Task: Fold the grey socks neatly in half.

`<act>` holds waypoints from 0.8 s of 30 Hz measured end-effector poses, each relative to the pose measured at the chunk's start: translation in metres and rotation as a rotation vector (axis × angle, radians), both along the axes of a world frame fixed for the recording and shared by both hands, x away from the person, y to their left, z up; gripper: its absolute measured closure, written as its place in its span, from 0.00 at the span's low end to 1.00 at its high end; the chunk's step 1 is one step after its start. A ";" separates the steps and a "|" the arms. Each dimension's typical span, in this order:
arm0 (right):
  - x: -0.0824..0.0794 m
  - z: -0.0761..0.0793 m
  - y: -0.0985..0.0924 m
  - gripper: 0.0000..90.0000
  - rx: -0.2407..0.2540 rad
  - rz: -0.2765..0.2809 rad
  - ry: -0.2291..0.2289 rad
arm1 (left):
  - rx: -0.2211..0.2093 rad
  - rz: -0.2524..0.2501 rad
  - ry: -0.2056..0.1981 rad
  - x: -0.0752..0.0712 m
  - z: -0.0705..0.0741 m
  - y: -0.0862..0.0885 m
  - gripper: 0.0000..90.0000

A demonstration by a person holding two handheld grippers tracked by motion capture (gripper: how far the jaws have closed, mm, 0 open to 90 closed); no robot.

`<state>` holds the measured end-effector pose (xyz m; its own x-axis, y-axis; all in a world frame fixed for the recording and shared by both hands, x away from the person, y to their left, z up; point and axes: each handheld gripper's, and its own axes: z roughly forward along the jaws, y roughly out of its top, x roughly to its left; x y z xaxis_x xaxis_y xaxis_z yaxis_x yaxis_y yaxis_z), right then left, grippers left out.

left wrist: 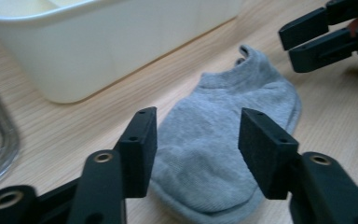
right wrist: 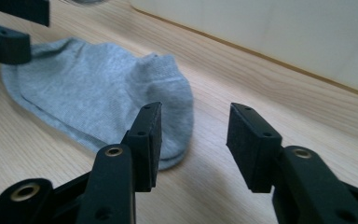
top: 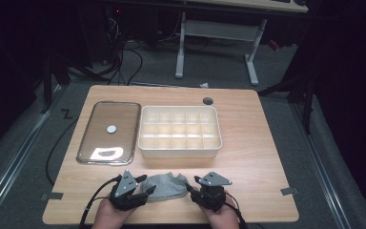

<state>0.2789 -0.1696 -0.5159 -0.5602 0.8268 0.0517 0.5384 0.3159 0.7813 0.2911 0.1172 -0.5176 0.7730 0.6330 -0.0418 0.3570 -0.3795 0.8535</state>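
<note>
Grey sock point(top: 167, 186) lies flat on the bench point(top: 248, 143) before the divided box point(top: 179, 132), left gripper point(left wrist: 196, 140) and right gripper point(right wrist: 193, 140) flanking it with jaws open, each next needing to close on an end.

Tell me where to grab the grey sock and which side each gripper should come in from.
Take the grey sock at its two ends, since it lies flat and lengthwise between the grippers. The left gripper, jaws open, already faces the rounded toe end, so pinch that edge from the left. The right gripper, also open, should probably come from the right onto the cuff end, whose opening stands slightly raised off the table.
</note>
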 end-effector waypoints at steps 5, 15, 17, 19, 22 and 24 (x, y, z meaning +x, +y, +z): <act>0.008 -0.001 0.003 0.68 0.088 0.034 0.077 | 0.015 -0.014 0.020 0.001 -0.001 -0.010 0.60; 0.015 -0.008 0.007 0.67 0.073 0.023 0.121 | 0.099 0.016 0.022 0.001 -0.003 -0.028 0.58; 0.015 -0.009 0.008 0.67 0.071 0.028 0.125 | 0.099 0.011 0.030 0.002 -0.003 -0.030 0.56; 0.016 -0.010 0.010 0.66 0.065 0.030 0.135 | 0.096 0.005 0.044 0.003 -0.003 -0.031 0.57; 0.019 -0.013 0.010 0.64 0.094 0.048 0.177 | 0.085 0.002 0.059 0.005 -0.003 -0.032 0.66; 0.020 -0.013 0.009 0.64 0.108 0.050 0.187 | 0.089 0.002 0.059 0.005 -0.004 -0.035 0.70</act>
